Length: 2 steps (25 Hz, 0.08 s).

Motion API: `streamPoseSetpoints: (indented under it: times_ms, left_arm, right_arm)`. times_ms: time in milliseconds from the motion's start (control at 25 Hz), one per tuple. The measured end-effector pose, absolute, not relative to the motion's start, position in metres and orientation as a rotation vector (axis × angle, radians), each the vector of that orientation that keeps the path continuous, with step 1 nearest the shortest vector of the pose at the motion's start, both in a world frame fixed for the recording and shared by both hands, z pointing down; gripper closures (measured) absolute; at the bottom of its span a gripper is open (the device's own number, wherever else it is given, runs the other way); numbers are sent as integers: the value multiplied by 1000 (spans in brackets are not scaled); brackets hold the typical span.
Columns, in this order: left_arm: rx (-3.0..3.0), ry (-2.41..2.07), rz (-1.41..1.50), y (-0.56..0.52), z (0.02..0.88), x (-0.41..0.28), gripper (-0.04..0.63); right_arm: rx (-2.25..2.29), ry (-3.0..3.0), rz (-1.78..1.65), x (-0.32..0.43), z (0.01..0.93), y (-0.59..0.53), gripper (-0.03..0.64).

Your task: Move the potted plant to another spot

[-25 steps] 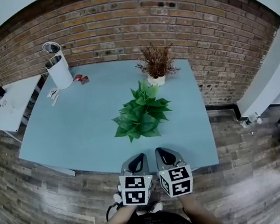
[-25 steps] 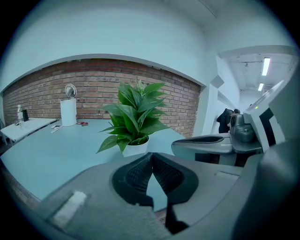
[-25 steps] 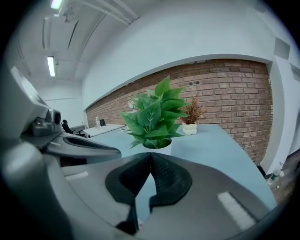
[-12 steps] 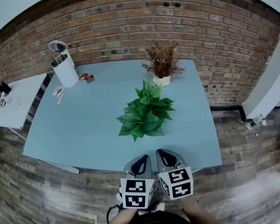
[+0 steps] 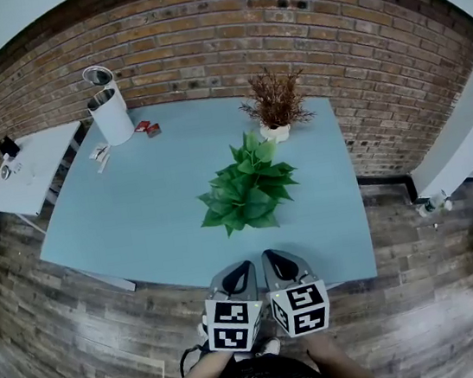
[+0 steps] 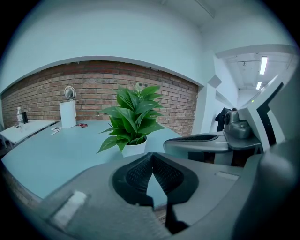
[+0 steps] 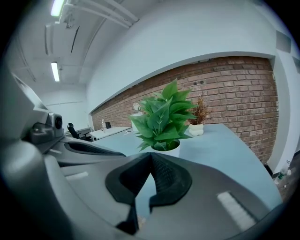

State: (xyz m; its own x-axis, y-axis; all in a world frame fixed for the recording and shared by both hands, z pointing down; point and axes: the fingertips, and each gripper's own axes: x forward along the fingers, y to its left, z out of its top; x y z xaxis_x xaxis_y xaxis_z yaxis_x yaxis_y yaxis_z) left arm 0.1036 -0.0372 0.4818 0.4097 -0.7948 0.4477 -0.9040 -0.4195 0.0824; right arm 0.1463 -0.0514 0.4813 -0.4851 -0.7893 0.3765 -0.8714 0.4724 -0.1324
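Observation:
The green potted plant (image 5: 247, 187) stands in its white pot near the middle of the light blue table (image 5: 134, 207). My left gripper (image 5: 240, 265) and right gripper (image 5: 270, 256) hover side by side over the table's near edge, well short of the plant, both shut and empty. In the left gripper view the plant (image 6: 133, 117) stands straight ahead beyond the closed left gripper (image 6: 151, 156), and the right gripper's body (image 6: 201, 140) shows beside it. Past the shut right gripper (image 7: 151, 156), the right gripper view has the plant (image 7: 165, 118) just ahead.
A dried brown plant (image 5: 275, 100) in a small white pot stands behind the green one, near the brick wall. A white bin (image 5: 109, 111) and small red items (image 5: 148, 128) sit at the table's far left. A white side table (image 5: 29, 169) stands to the left.
The head view has shifted a little, so the table sits slightly further right in the frame. The plant and both grippers keep their places.

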Motion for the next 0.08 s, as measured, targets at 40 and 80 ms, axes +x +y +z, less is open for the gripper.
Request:
streamPoseSetpoints:
  times_ms: [40, 80]
  left_arm:
    - [2359, -1471, 493, -37, 482, 104, 594]
    - [2359, -1469, 493, -38, 482, 104, 594]
  right_arm:
    - [1422, -2461, 447, 146, 481, -52, 611]
    - [1423, -2462, 446, 146, 481, -52, 611]
